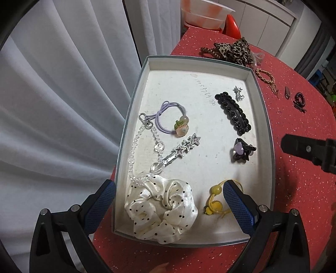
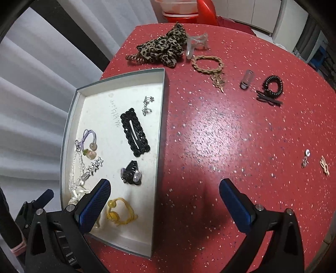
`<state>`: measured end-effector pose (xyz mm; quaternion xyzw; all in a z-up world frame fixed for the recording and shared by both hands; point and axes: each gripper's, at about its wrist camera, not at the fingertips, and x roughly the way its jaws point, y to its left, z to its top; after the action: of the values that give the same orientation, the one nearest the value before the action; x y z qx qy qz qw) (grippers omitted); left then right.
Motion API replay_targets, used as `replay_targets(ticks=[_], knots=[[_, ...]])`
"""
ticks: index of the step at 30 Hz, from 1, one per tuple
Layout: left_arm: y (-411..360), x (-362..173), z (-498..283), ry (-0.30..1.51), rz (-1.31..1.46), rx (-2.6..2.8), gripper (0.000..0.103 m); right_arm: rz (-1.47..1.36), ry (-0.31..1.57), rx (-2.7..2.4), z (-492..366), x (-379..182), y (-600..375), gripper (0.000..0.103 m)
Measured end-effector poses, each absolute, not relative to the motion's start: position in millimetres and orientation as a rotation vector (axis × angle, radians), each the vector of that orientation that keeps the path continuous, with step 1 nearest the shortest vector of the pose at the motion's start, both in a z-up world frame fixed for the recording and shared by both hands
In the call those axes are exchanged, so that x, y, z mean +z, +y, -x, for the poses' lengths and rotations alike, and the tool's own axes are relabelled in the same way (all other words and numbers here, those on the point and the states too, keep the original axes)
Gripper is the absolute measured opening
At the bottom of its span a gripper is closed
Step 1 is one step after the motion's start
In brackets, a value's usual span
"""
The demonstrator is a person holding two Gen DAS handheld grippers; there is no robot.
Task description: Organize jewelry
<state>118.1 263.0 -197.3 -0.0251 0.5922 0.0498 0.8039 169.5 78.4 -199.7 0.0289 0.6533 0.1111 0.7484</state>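
A white open box (image 1: 197, 84) (image 2: 161, 117) sits on the red table. It holds a polka-dot scrunchie (image 1: 161, 208), a yellow hair tie (image 1: 216, 201) (image 2: 120, 212), a black beaded clip (image 1: 233, 113) (image 2: 135, 132), a small black claw clip (image 1: 241, 151) (image 2: 131, 173), a purple hair tie (image 1: 168, 119), a star clip (image 1: 184, 147) and a clear bead chain (image 1: 134, 155). My left gripper (image 1: 170, 201) is open over the scrunchie at the box's near end. My right gripper (image 2: 164, 199) is open and empty, straddling the box's right wall.
Loose on the table: a leopard scrunchie (image 2: 166, 47), a clear claw clip (image 2: 196, 43), a braided bracelet (image 2: 208, 64), a small vial (image 2: 246, 79), a black coil tie with pins (image 2: 272, 88), small clips (image 2: 315, 161). White curtain hangs left. A plastic tub (image 1: 203, 12) stands beyond.
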Motion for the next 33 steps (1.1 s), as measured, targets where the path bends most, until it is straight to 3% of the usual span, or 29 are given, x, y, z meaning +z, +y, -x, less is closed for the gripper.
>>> replay_targets(ticks=[15, 33], knots=[[267.1, -181.8, -106.1, 1.275, 0.083, 0.087, 0.102, -0.055, 1.459, 0.220, -144.5, -197.0, 66.9, 0.103], [265.7, -136.8, -75.2, 1.223, 0.066, 0.100, 0.102, -0.025, 1.433, 0.244, -122.5, -150.4, 65.6, 0.103]])
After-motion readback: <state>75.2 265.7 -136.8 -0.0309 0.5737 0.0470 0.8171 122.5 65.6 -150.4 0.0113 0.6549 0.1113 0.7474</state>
